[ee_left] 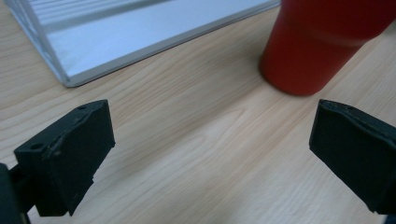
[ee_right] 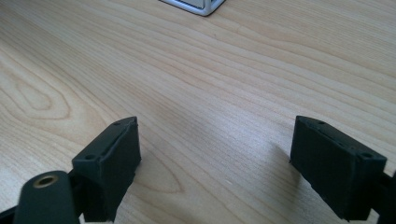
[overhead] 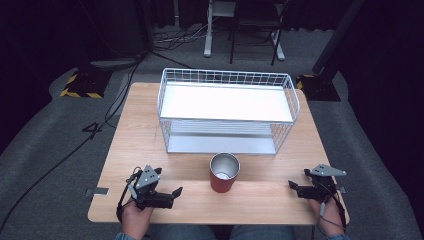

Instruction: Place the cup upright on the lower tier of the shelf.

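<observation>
A red cup (overhead: 223, 173) with a shiny metal inside stands upright on the wooden table (overhead: 145, 130), just in front of a white wire basket rack (overhead: 227, 110). My left gripper (overhead: 170, 187) rests near the table's front left, open and holding nothing, pointing right toward the cup. In the left gripper view the red cup (ee_left: 322, 42) stands ahead to the upper right, and the rack's lower shelf (ee_left: 140, 32) lies at the upper left. My right gripper (overhead: 296, 180) sits at the front right, open and holding nothing. Bare wood lies between its jaws (ee_right: 215, 154).
The rack has a white upper shelf (overhead: 225, 100) and a lower shelf (overhead: 220, 144), with its front side open toward me. A corner of the rack (ee_right: 196, 5) shows at the top of the right gripper view. Cables and stand bases lie on the grey floor beyond.
</observation>
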